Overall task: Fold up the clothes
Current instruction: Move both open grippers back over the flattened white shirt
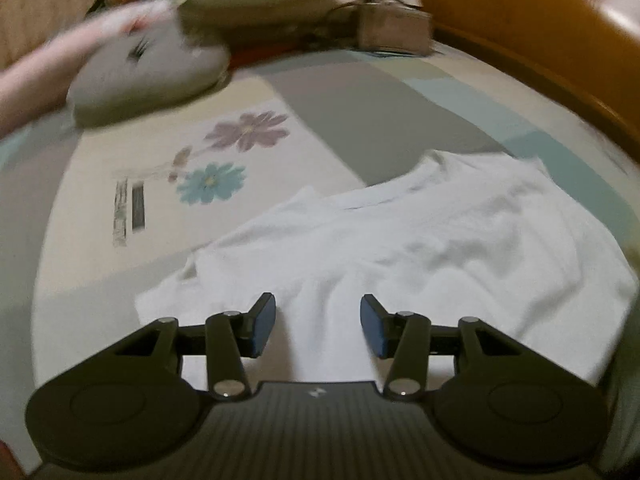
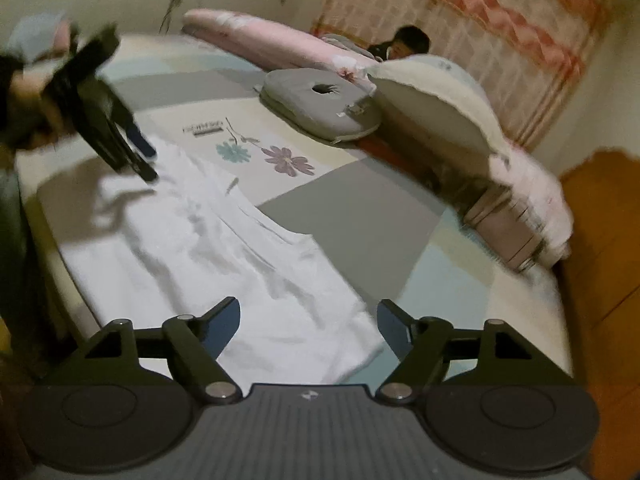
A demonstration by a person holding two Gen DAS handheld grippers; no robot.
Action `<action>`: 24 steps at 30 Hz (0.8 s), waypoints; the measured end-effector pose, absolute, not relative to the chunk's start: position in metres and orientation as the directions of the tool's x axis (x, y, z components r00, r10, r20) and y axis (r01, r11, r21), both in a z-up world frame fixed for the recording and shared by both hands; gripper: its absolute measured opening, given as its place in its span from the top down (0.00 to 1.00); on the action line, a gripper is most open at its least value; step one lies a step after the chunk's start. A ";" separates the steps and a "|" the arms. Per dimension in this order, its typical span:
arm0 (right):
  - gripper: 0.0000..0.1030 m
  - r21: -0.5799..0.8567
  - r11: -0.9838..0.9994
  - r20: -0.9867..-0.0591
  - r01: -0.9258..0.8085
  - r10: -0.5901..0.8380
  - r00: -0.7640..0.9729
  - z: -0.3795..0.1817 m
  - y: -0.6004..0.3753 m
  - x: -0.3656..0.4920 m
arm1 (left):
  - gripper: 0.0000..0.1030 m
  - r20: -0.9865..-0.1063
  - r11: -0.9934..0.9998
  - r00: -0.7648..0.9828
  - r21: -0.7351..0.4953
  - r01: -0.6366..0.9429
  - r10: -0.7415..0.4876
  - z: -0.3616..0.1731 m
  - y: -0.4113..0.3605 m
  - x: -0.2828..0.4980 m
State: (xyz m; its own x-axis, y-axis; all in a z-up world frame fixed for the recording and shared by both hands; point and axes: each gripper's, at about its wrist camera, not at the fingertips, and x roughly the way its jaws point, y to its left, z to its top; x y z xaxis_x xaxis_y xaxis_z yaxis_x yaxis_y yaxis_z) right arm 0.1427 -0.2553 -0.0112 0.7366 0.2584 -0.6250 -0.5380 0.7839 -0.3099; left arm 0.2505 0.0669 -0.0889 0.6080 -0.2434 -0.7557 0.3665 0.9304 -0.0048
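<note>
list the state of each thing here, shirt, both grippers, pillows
white t-shirt: spread flat on the bed, wrinkled, not yet folded
left hand-held gripper: open, empty, over the shirt's edge
right hand-held gripper: open, empty, at the shirt's other edge
grey pillow: lying flat on the bed
cream pillow: propped on edge

A bed (image 2: 360, 196) with a patchwork sheet of grey, cream and pale blue carries a white garment (image 2: 224, 264) spread flat. Beyond the garment lie a grey pillow (image 2: 320, 108), a cream cushion (image 2: 436, 120) and a pink bolster (image 2: 272, 42).
</note>
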 end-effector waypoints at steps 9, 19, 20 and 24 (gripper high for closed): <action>0.22 0.038 0.920 -0.708 -0.389 0.300 0.639 -0.107 -0.225 0.219 | 0.52 -0.762 0.932 0.637 0.141 0.335 -0.114 -0.097 0.077 0.247; 0.15 0.061 0.969 -0.643 -0.241 0.222 0.733 -0.107 -0.237 0.242 | 0.42 -0.724 0.915 0.619 -0.041 0.401 -0.304 -0.096 0.060 0.264; 0.15 0.065 0.971 -0.656 -0.230 0.216 0.724 -0.112 -0.237 0.249 | 0.42 -0.739 0.936 0.626 -0.018 0.352 -0.249 -0.104 0.061 0.271; 0.15 0.078 0.974 -0.658 -0.211 0.209 0.723 -0.110 -0.243 0.254 | 0.35 -0.736 0.970 0.649 -0.047 0.237 -0.194 -0.110 0.075 0.281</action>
